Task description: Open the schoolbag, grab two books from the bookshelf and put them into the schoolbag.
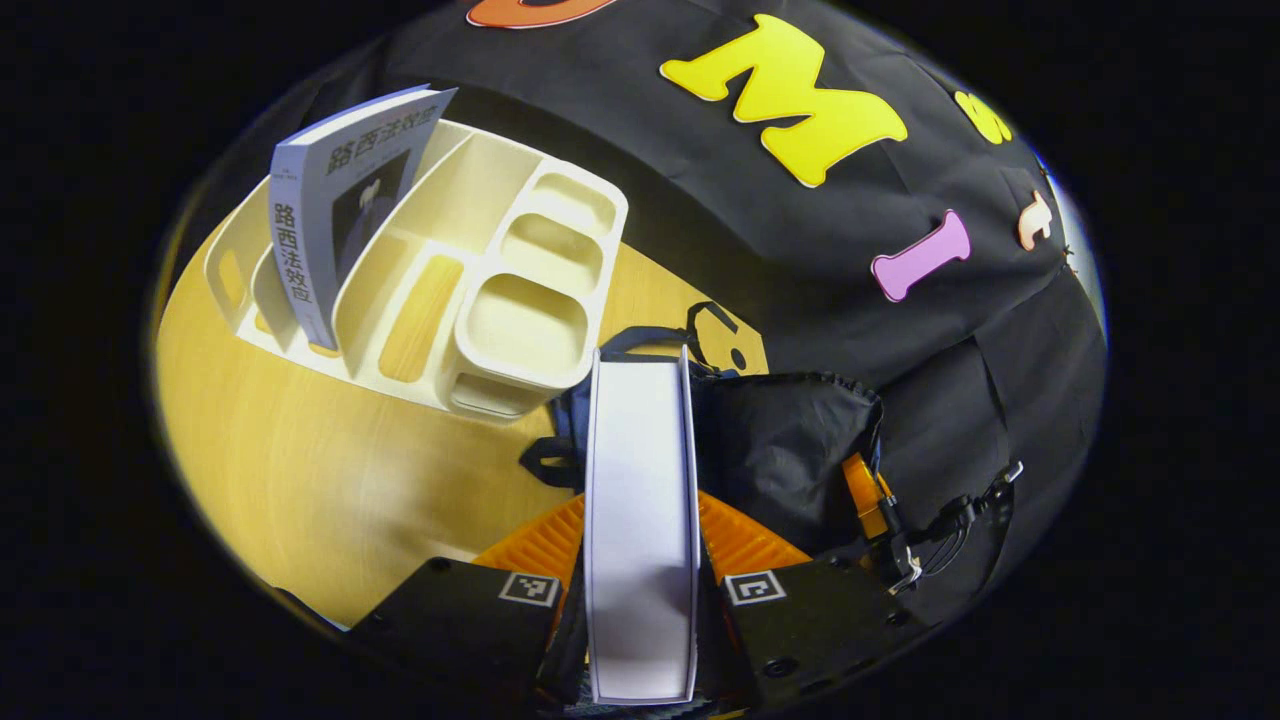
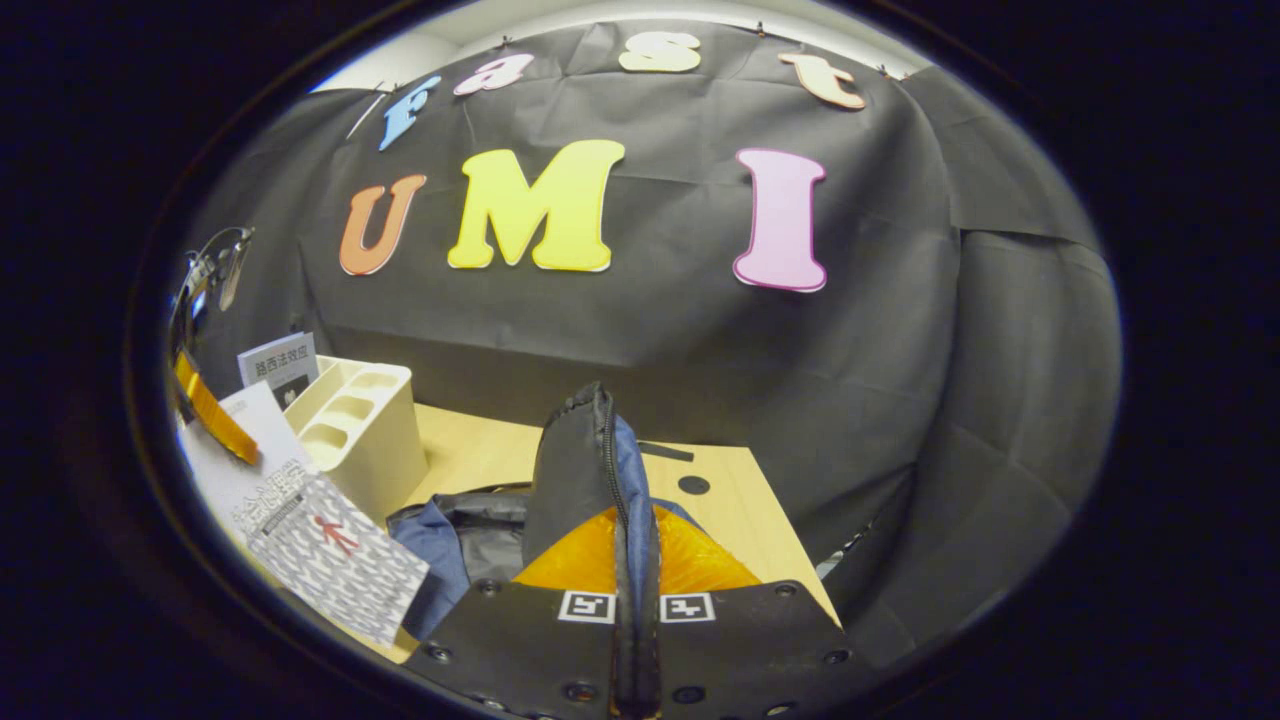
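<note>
Schoolbag (image 1: 790, 440): dark fabric bag lying on the wooden table, at centre right of the left gripper view behind the held book; in the right gripper view its opening edge with zipper (image 2: 590, 470) stands upright at lower centre, the blue-lined body slumped to its left.
Left gripper (image 1: 640, 600): bottom centre of the left gripper view, both fingers pressed against the sides of a white book, grasping it.
White book (image 1: 640, 520): held edge-on between the left fingers, page block facing the camera, upright above the bag; in the right gripper view it shows at lower left with a patterned grey cover (image 2: 310, 540), tilted, near the bag's left side.
Right gripper (image 2: 636, 640): bottom centre of the right gripper view, fingers clenched on the raised edge of the schoolbag, holding it up.
Second book (image 1: 340, 200): grey-covered, standing tilted in a slot of the bookshelf, upper left of the left gripper view; seen small behind the shelf at left in the right gripper view.
Bookshelf (image 1: 480, 260): cream plastic desktop rack with upright dividers and three small compartments at one end, on the table just left of the bag.
Table (image 1: 300, 470): light wood, bearing the rack and the bag.
</note>
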Available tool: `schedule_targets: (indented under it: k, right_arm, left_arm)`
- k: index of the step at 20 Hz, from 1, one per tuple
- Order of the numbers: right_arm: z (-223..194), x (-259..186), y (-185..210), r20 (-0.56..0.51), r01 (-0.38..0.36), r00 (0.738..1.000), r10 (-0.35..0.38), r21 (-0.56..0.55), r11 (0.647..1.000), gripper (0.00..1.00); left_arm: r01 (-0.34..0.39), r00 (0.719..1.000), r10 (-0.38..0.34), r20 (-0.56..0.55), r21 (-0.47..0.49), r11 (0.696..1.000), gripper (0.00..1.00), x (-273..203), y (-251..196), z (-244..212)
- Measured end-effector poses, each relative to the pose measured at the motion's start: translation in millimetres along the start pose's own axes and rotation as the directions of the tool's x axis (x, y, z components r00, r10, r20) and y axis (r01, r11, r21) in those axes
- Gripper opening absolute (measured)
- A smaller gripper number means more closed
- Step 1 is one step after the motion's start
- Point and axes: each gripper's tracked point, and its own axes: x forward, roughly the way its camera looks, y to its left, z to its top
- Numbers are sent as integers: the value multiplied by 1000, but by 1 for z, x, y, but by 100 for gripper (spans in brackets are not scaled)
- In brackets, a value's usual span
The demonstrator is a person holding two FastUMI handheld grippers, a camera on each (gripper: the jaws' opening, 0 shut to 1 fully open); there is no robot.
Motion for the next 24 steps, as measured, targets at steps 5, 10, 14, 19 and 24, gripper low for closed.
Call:
schedule_targets:
  k: [5,10,14,19,24]
  right_arm:
    - [12,3,-4,29,7,1000,-6,-10,1000,1]
    - [11,6,-7,26,-3,1000,3,-17,1000,0]
    - [15,4,-8,30,-11,1000,11,-5,1000,2]
    - [21,-3,-4,51,-13,999,13,0,1000,1]
    - [19,-11,1,76,-13,997,13,-9,1000,1]
  left_arm:
    - [73,997,-71,25,-68,995,46,41,-24,13]
    - [88,996,-84,37,-126,988,46,84,-34,17]
    - [124,992,-121,29,-157,980,46,114,-52,15]
    - [153,988,-150,32,-173,973,46,153,-71,4]
    - [115,977,-101,187,-64,991,46,178,-64,-2]
